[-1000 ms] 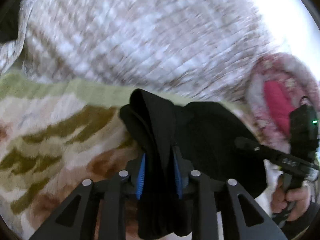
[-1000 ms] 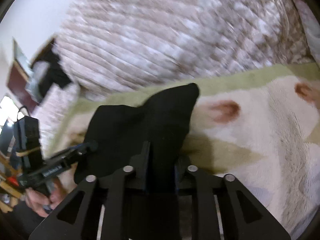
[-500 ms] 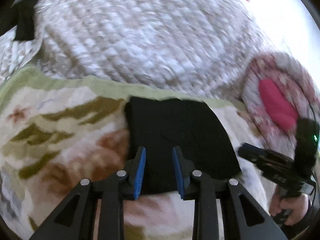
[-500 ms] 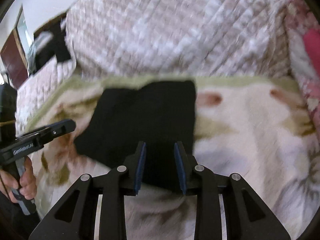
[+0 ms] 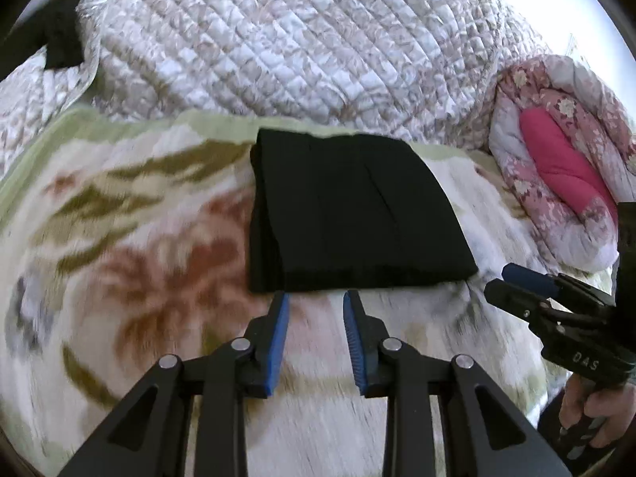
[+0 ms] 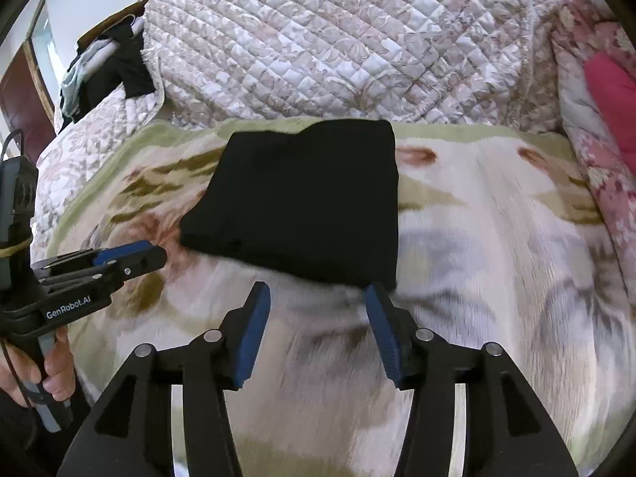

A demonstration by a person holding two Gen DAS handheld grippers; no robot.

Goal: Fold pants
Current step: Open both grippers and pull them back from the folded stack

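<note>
Black folded pants (image 5: 353, 214), flat, long axis sideways

You get bright, even daylight in both views; the white wall (image 5: 556, 4) at the upper right of the left view is blown out. Shadows are soft. The blanket (image 5: 131, 262) near each lens smears with motion blur, while the quilt (image 6: 338, 43) stays sharp. The pants (image 6: 306, 198) read as flat black, their folds barely showing. Fisheye bending and dark corners frame both views.

Both tongs (image 5: 316, 296) (image 6: 318, 292) are black — blue ribbed pads, silver screws (one body lettered "GenRobot.AI").
</note>
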